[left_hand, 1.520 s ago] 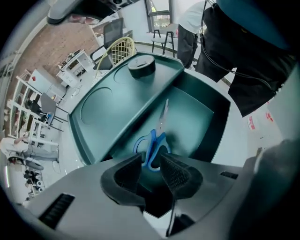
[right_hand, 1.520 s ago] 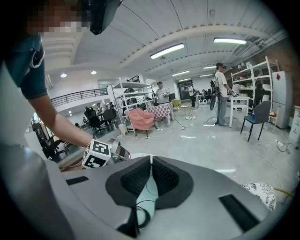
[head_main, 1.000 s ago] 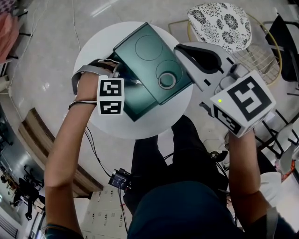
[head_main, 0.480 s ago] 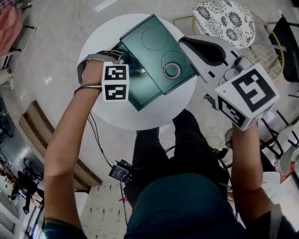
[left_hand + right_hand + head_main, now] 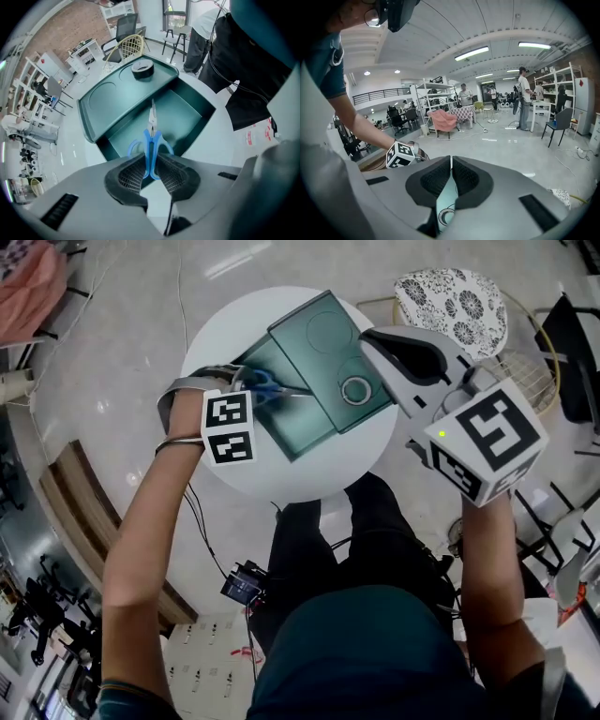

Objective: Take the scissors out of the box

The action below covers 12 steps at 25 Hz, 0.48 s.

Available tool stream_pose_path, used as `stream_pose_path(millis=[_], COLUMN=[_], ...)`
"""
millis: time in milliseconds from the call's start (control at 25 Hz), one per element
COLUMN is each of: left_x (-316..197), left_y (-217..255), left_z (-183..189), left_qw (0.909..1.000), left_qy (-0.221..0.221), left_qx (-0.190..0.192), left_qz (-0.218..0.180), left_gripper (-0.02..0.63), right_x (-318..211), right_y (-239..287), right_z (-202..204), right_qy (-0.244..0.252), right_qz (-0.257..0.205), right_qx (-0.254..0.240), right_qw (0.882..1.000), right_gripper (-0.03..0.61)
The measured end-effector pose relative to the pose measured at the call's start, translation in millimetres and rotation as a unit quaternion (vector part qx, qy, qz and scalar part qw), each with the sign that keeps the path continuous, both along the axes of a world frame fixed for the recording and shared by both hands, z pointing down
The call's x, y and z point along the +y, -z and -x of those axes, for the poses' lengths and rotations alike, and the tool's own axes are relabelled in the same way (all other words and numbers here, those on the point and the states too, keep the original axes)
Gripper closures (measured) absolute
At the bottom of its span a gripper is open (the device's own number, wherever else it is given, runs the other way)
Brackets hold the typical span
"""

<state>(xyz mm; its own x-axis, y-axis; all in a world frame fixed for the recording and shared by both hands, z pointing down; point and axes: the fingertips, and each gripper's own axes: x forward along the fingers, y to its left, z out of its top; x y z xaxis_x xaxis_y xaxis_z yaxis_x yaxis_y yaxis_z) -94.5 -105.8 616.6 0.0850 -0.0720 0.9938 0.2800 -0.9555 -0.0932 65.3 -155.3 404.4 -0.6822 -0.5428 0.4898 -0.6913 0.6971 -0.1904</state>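
My left claw [image 5: 151, 161] points straight down. Its jaws have just been closing, and now the pads squeeze the blue handle loops of the scissors [image 5: 150, 140]. The scissors run long-ways out from the claw's tips. The handles sit in the jaws, and the shut silver blades point away from the claw, toward the green box [image 5: 187, 115] under it. The blade tip is over the open part of the box — I can't tell if it touches the box floor. Past the blades, on the far side from the claw, the box's lid [image 5: 117, 96] sits off to that side of the open part. A roll of tape [image 5: 143, 69] rests on the lid. The left hand [image 5: 187, 407] sits right behind the claw, and its bare arm reaches in over the edge of the white round table [image 5: 300, 482].

My right claw [image 5: 450, 161] is tipped a little downward and held up in the air beside the box, on the lid's side. Its jaws are pressed together with nothing in them — just under its tips I see the lid and the tape roll.
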Motion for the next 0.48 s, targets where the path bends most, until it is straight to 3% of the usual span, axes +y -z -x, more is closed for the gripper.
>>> stream_pose_path(millis=[480], left_x=[14], left_y=[86], left_z=[50], left_qw=[0.9918], left_qy=[0.12], left_qx=[0.032], left_qz=[-0.03], left_gripper=[0.52], right_x=[15], right_y=[72], right_z=[35], right_qy=[0.017], right_qz=[-0.035], right_qx=[0.012], right_qw=[0.999], right_gripper=[0.54])
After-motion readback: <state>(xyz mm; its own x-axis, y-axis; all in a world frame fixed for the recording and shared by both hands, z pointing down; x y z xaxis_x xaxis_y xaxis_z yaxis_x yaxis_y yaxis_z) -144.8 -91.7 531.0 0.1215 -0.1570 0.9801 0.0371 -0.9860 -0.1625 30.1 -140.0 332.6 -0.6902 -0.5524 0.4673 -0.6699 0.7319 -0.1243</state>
